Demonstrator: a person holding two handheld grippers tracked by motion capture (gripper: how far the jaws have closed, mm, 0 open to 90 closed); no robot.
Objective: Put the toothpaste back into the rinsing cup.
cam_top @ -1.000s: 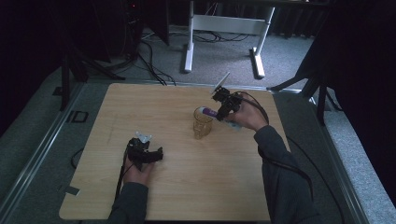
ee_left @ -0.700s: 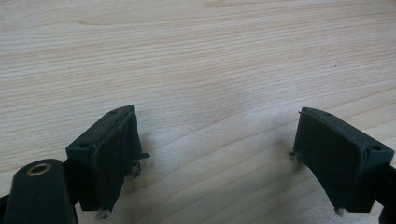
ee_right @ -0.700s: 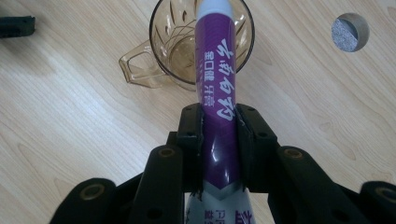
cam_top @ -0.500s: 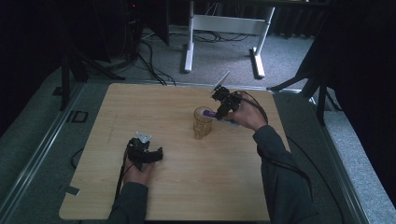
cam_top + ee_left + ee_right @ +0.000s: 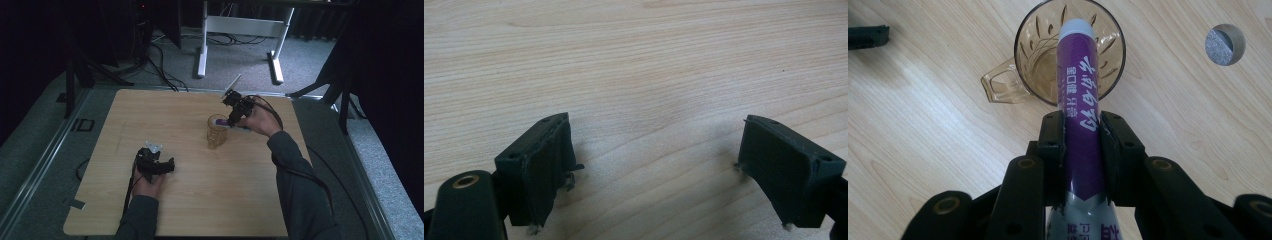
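The right gripper [image 5: 1083, 131] clamps a purple tube [image 5: 1079, 100] between its jaws, the tube's pale grey capped end poised over the mouth of an amber glass mug [image 5: 1048, 55] with a handle and cut leaf pattern. White lettering runs along the tube, upside down from this angle; it looks like East Asian script, though I cannot read it. The mug stands on the wooden table [image 5: 165, 115], right of centre. The left gripper [image 5: 656, 165] rests low over bare wood, jaws wide apart and holding nothing.
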